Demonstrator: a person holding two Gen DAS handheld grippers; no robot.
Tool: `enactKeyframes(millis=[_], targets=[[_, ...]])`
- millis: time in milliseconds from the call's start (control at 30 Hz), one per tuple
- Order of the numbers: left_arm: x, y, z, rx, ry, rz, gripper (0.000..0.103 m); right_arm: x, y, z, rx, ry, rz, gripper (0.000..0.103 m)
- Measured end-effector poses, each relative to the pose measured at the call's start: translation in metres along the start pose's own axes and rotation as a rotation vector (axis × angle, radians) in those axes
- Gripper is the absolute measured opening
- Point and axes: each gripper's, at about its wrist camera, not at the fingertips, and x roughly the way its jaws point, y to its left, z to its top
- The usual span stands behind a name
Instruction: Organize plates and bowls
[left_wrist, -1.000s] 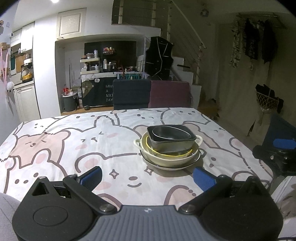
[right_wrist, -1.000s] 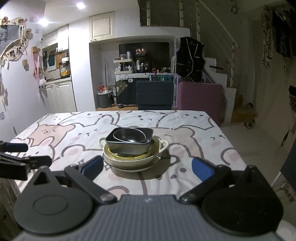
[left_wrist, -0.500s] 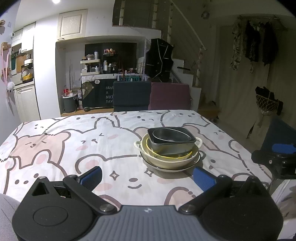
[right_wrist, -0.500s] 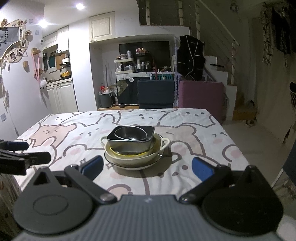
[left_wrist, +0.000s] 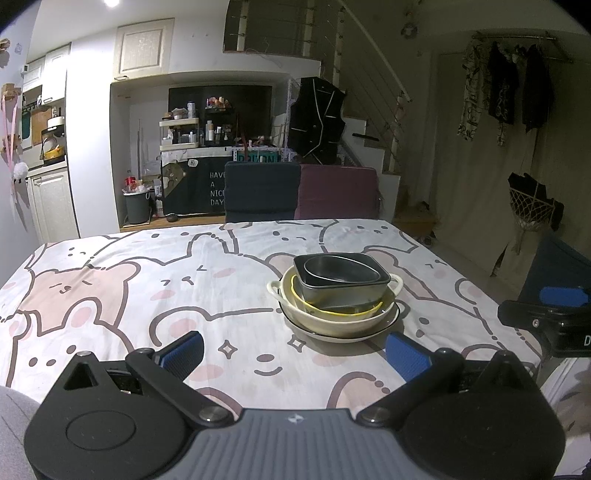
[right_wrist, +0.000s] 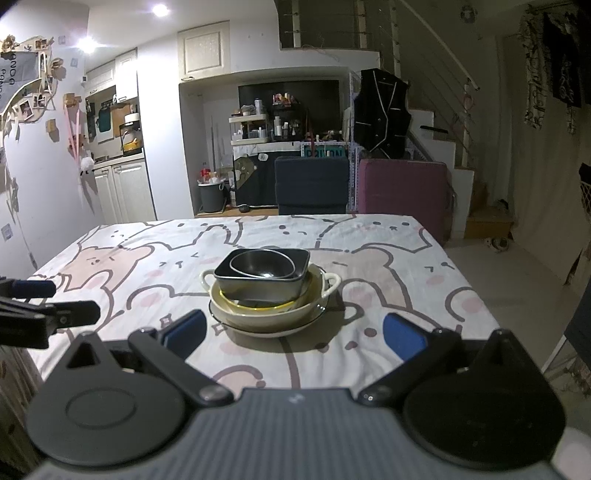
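We hold the left gripper (left_wrist: 293, 352) low over the near edge of the bench (left_wrist: 147, 295), which is covered with a cloth printed with cartoon bears and rabbits. Its blue-tipped fingers (left_wrist: 183, 349) stand wide apart and hold nothing. The right gripper (right_wrist: 293, 334) is also low at the near edge, and its fingers (right_wrist: 404, 338) are wide as well, with nothing between them.

The stack of dishes sits on the bench a little right of the middle, ahead of both grippers and apart from them. At the bottom is a white plate (left_wrist: 314, 334) with a dark rim. On it rests a cream bowl (left_wrist: 332, 323) with two small handles, and inside this bowl we see a yellow rim (left_wrist: 332, 312) of another dish. On top is a dark square bowl (left_wrist: 343, 291), and a round metal bowl (left_wrist: 341, 269) lies tilted inside it.

In the left view the right gripper shows at the right edge, and in the right view the left gripper (right_wrist: 37, 306) shows at the left edge.

Behind the bench stand a dark blue chair (left_wrist: 262, 192) and a purple chair (left_wrist: 338, 192) side by side.
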Motion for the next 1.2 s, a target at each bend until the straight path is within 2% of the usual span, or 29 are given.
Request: enactKeyframes(millis=[1200], targets=[[-0.0019, -0.0026, -0.0009, 0.000, 0.003, -0.004, 0.103, -0.0002, 0.0013, -0.0002, 0.002, 0.003, -0.001, 0.102]])
